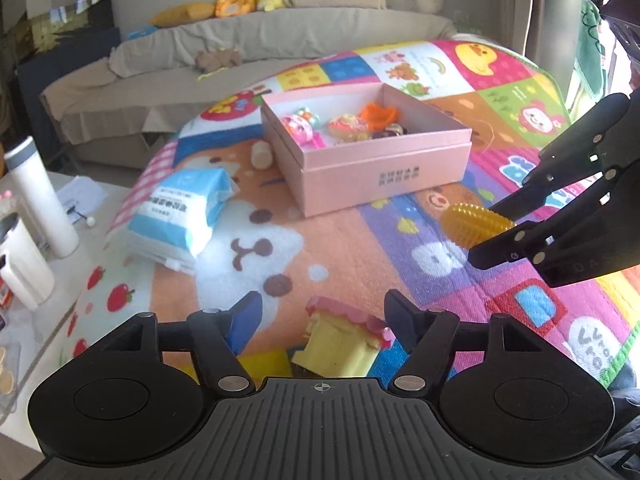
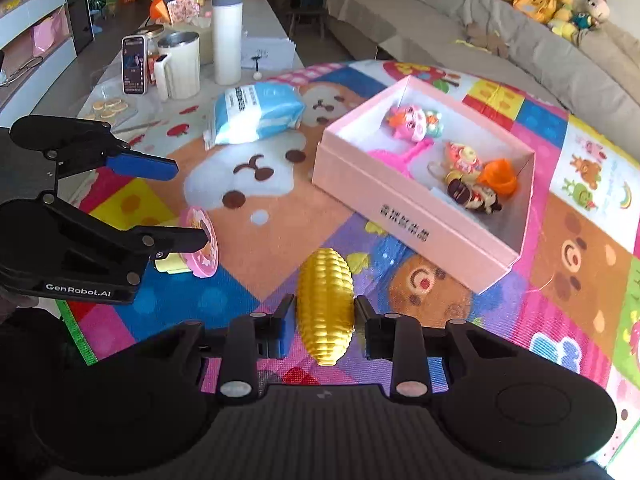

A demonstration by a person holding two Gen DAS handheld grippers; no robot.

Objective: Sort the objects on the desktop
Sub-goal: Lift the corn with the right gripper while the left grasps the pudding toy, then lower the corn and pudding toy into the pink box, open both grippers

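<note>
Inspecting scene, left to right:
Left gripper [image 1: 322, 316]: jaws stood apart around a small toy house [image 1: 340, 340] with yellow walls and a pink scalloped roof; pads did not appear to press on it, so nothing was held.
Toy house, handling: judged light, rigid plastic; the roof overhang could snag, so the flat side walls looked the safer hold.
Right gripper [image 2: 324, 320]: clamped on a golden toy corn cob [image 2: 325, 304], held clear of the mat, one pad on each side of its middle.
Corn cob, handling: judged light and hard; ribbed kernels should resist slipping, though the rounded body could roll if held off-centre.
Pink box [image 2: 416, 216]: open-topped, on the mat beyond both grippers, already holding several small toys; judged the sorting destination.
Surface: padded play mat [image 2: 280, 208], patchwork cartoon print, soft and slightly uneven.
Tissue pack [image 1: 180, 212]: blue and white, lying on the mat left of the box.
Room: low table [image 2: 264, 16] with tumbler, mug and phone at far left; grey sofa [image 1: 280, 36] with plush toys behind.
</note>
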